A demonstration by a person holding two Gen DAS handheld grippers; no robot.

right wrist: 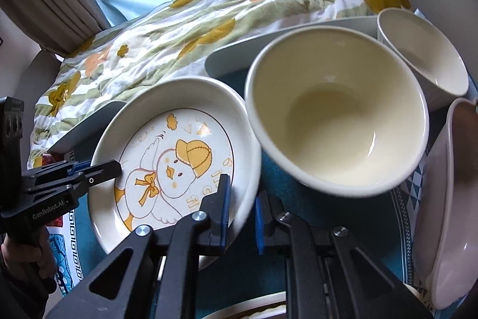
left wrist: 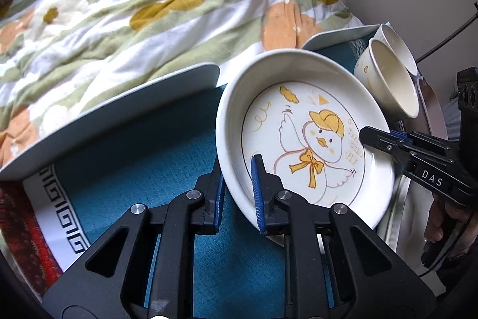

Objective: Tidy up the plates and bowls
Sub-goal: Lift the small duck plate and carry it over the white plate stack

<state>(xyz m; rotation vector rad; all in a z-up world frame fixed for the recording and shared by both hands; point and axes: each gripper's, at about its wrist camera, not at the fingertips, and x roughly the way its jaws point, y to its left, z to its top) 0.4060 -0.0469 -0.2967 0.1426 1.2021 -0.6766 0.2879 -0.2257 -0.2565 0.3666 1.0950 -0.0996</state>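
A white duck-print plate (left wrist: 304, 139) is held tilted above the teal cloth; it also shows in the right wrist view (right wrist: 176, 157). My left gripper (left wrist: 237, 190) is shut on its near-left rim, one finger inside and one outside. My right gripper (right wrist: 242, 205) is shut on the opposite rim, and shows in the left wrist view (left wrist: 385, 141) at the plate's right edge. Two cream bowls (right wrist: 337, 115) (right wrist: 424, 56) lean on their sides to the right of the plate. They also show in the left wrist view (left wrist: 391, 79).
A pinkish-white dish (right wrist: 448, 199) stands on edge at far right. A grey rack wall (left wrist: 113, 115) runs behind the plate. A flowered quilt (left wrist: 143, 8) lies beyond it. Another dish rim (right wrist: 251, 310) peeks in at the bottom. A teal patterned cloth (left wrist: 134, 184) covers the surface.
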